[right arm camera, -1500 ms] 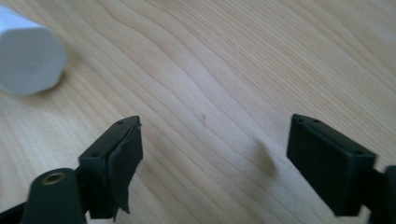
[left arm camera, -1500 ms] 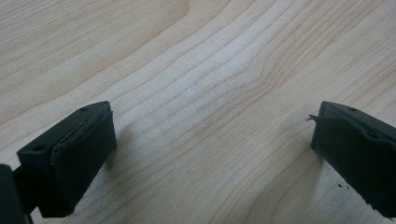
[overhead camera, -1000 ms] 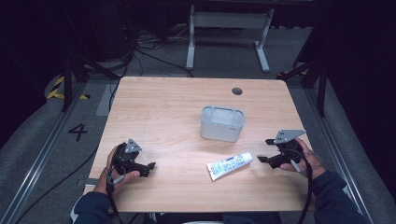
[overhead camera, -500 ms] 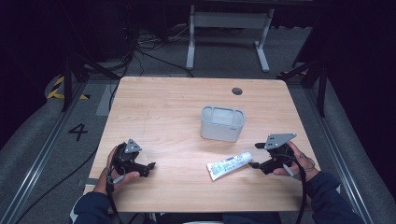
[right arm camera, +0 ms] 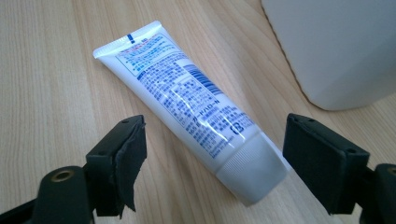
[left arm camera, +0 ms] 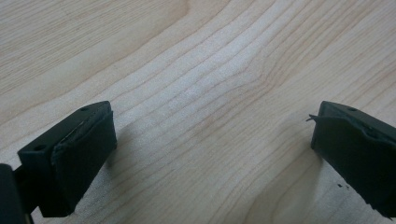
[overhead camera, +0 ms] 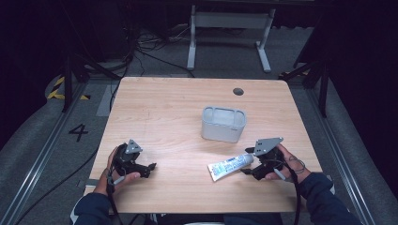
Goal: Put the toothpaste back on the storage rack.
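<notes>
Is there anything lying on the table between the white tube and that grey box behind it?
No. Between the tube and the box there is bare wood, as the high view shows; the right gripper view shows the same gap.

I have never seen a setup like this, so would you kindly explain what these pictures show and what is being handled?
A person sits at a wooden table and holds a two-jaw tool in each hand. The high view looks down from above. The left hand-held gripper rests near the table's front left; the right hand-held gripper is at the front right. The other two pictures come from cameras riding on those tools, looking along their black jaws. On the table lie a white tube with blue print and a grey-white container behind it. The right jaws stand open on either side of the tube's cap end without pressing it. The left jaws are open over bare wood. Nothing is held yet.
</notes>
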{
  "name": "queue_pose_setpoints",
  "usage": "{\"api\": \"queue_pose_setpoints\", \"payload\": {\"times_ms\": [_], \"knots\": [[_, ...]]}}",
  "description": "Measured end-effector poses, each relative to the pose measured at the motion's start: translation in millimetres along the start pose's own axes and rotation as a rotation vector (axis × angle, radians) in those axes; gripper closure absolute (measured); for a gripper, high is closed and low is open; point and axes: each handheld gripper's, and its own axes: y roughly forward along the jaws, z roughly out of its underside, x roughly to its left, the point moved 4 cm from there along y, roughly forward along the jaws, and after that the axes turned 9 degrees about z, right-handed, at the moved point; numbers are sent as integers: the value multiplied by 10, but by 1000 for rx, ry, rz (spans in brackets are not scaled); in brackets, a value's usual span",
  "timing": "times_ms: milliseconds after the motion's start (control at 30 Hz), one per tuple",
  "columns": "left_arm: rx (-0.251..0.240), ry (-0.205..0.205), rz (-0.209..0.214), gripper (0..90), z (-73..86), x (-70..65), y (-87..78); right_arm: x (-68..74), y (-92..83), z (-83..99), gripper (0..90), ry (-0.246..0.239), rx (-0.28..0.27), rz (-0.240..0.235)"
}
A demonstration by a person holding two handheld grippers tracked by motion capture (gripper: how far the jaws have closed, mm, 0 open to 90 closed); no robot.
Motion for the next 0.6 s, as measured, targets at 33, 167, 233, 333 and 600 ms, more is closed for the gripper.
{"api": "queue_pose_setpoints", "payload": {"times_ms": [33, 167, 233, 333, 600], "knots": [[0, 0, 0, 5, 0, 0, 0, 0, 0, 0, 225, 0, 0, 0], [0, 0, 0, 5, 0, 0, 0, 47, 93, -70, 225, -29, 11, -11], [0, -1, 0, 5, 0, -1, 0, 70, 128, -96, 226, -40, 15, -18], [0, -1, -1, 5, 0, 0, 0, 124, 199, -137, 224, -57, 23, -34], [4, -6, 5, 6, 7, -9, -4, 225, 303, -228, 222, -116, 52, -44]]}}
